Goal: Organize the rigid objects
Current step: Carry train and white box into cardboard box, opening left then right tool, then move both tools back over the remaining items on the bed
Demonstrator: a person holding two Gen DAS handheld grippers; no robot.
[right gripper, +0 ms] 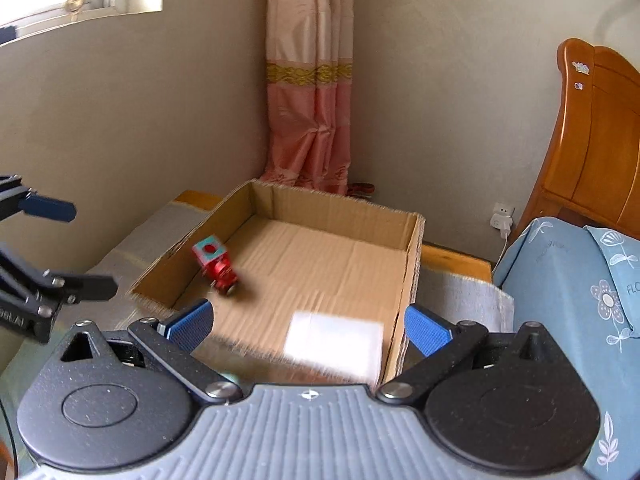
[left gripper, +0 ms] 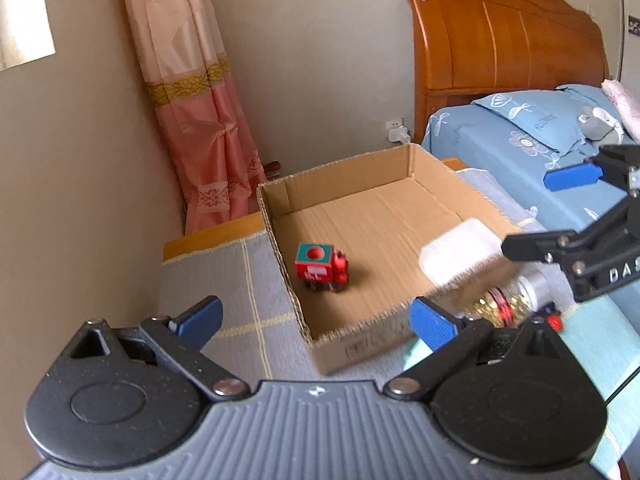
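An open cardboard box (left gripper: 276, 236) (right gripper: 416, 260) sits on a cloth-covered table. A red toy train with a teal-topped cab (left gripper: 322, 268) (right gripper: 216, 262) stands on the box floor near its left wall. A white plastic box (left gripper: 460, 256) (right gripper: 336, 342), blurred, is inside the box near the front right corner. My left gripper (left gripper: 316, 316) is open and empty, in front of the box. My right gripper (right gripper: 308, 324) is open and empty, just above the white box; it also shows in the left wrist view (left gripper: 532, 212). A gold-filled jar with a silver lid (left gripper: 508, 300) lies outside the box.
A grey checked cloth (left gripper: 224, 280) covers the wooden table. A bed with blue floral bedding (left gripper: 520, 136) and a wooden headboard (left gripper: 500, 32) stands to the right. A pink curtain (right gripper: 310, 80) hangs in the corner. A wall plug (right gripper: 500, 216) is behind the box.
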